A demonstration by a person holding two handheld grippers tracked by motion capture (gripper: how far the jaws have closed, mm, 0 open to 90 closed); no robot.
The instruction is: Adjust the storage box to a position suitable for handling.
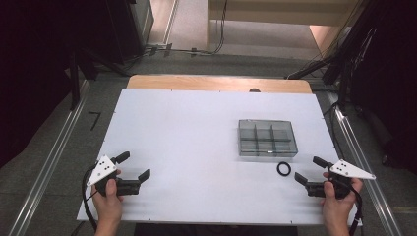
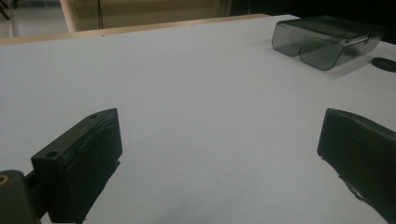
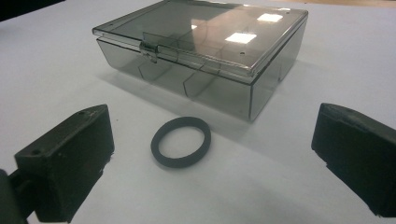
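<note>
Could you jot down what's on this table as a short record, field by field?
surface: white table
box: clear smoky compartment box, lid closed, right of centre
ring: black ring flat on the table, just in front of the box, apart from it
left gripper: jaws open, nothing between them
right gripper: jaws open, pointed at the ring, not touching it

1 black ring (image 3: 181, 141), 1 clear box (image 3: 205, 56) – 2 grippers, 1 table (image 1: 187, 147)
</note>
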